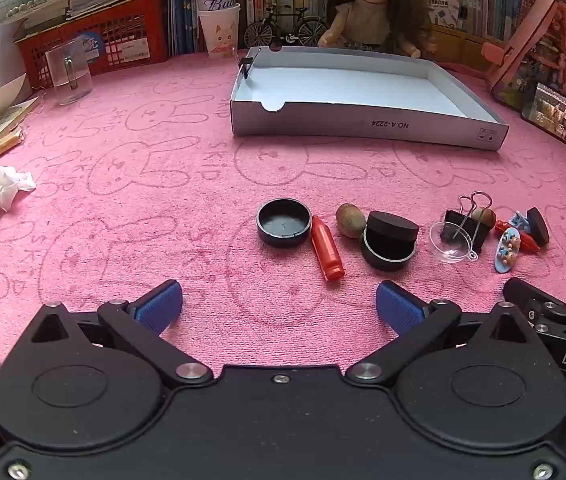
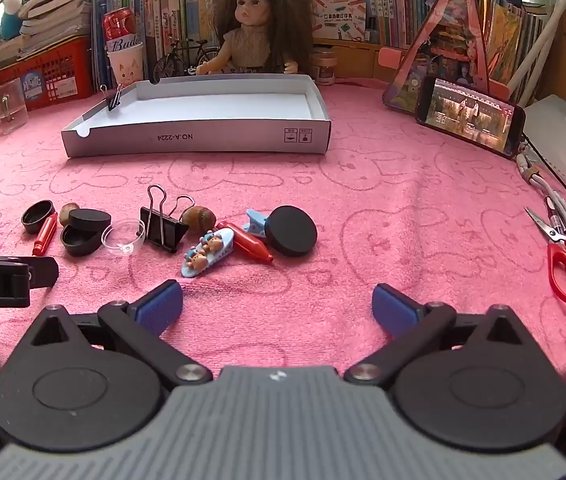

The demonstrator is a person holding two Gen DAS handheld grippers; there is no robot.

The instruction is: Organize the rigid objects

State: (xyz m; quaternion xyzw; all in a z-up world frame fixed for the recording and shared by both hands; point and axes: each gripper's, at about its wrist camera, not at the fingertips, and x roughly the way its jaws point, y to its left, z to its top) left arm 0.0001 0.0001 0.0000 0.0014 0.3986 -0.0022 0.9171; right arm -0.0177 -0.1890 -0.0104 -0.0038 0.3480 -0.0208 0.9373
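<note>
left tool (image 1: 279, 306) wide open, empty | right tool (image 2: 277, 304) wide open, empty | small items (image 2: 163, 232) clustered mid-worktop (image 2: 403, 200) for sorting | box (image 2: 203, 142) at far edge, binder clip (image 2: 114, 98) on its wall

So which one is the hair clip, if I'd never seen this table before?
Start at the white cardboard tray on the pink cloth, then look nearer, to the row of small things. The hair clip lies flat beside the red crayon: pale blue, with tiny brown bears on top.

Pink bunny-print cloth (image 2: 363, 200), white box (image 2: 203, 136)
</note>
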